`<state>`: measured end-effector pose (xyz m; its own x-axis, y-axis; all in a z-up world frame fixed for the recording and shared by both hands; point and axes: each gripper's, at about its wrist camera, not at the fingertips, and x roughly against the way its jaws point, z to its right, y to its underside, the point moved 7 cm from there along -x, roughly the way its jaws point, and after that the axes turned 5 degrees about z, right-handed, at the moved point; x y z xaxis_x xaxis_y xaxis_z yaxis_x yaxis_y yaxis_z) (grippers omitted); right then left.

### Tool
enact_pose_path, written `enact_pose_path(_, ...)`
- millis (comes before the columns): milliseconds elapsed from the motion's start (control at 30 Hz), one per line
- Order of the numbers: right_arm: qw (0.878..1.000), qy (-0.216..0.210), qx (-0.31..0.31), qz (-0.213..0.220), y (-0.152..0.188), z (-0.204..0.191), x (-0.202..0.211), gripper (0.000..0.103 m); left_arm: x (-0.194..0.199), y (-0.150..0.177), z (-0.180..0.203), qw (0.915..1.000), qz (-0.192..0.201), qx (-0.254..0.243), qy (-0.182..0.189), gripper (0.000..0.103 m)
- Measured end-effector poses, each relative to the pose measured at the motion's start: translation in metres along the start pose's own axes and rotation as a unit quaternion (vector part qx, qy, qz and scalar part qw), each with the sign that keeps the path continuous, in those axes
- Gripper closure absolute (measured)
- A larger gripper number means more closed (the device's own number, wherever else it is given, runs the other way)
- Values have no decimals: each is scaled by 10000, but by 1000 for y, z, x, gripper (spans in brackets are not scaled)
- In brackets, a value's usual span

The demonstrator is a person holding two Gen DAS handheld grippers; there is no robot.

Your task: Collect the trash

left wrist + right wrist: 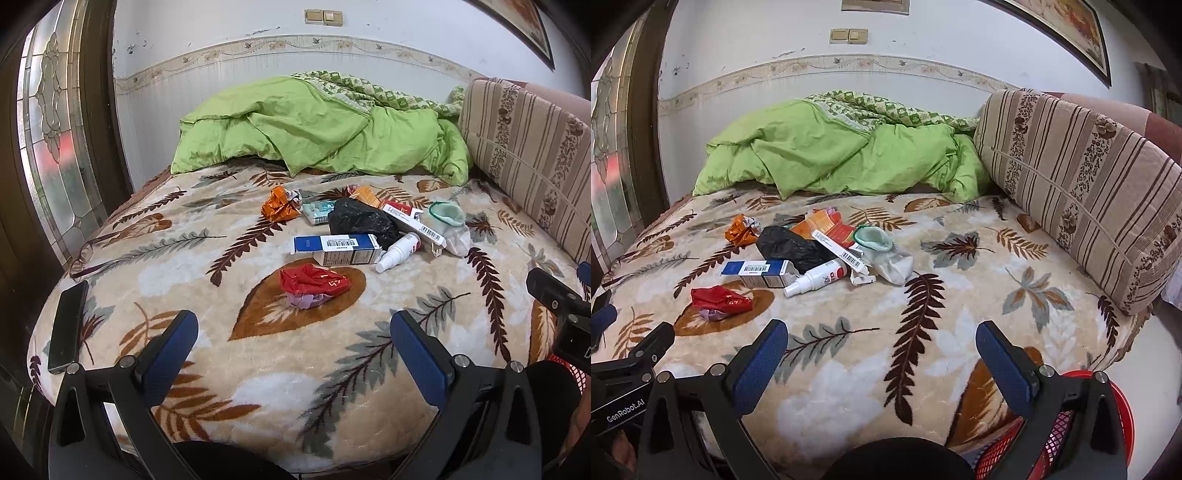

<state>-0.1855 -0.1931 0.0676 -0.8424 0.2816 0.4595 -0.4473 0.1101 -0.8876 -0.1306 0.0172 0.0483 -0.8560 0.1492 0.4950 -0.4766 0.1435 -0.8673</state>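
Observation:
Trash lies in a heap on the leaf-patterned bed blanket [258,369]: a red crumpled wrapper [314,282] [720,297] nearest, a blue-and-white box [338,249] [757,273], a white spray bottle [399,251] [820,278], a black plastic bag [360,221] [790,243], an orange foil wrapper [279,208] [740,230] and a long white barcode box [413,223] [838,249]. My left gripper [293,332] is open and empty, short of the red wrapper. My right gripper [881,343] is open and empty over bare blanket. A red mesh basket [1060,432] sits below the right gripper.
A black phone [68,326] lies at the bed's left edge. A green quilt [314,125] is bunched at the back. A striped cushion [1082,184] lines the right side. A glass door [51,129] stands at the left.

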Motion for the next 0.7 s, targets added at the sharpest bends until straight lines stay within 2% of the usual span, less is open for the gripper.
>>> enact_pose_path(367, 9998, 4, -102, -194, 3, 6, -4, 1, -1, 2, -3, 10000, -9, -24, -9, 0)
enact_pose_path(700, 9997, -28, -151, -202, 4, 4, -6, 1, -1, 1, -1, 10000, -12, -27, -13, 0)
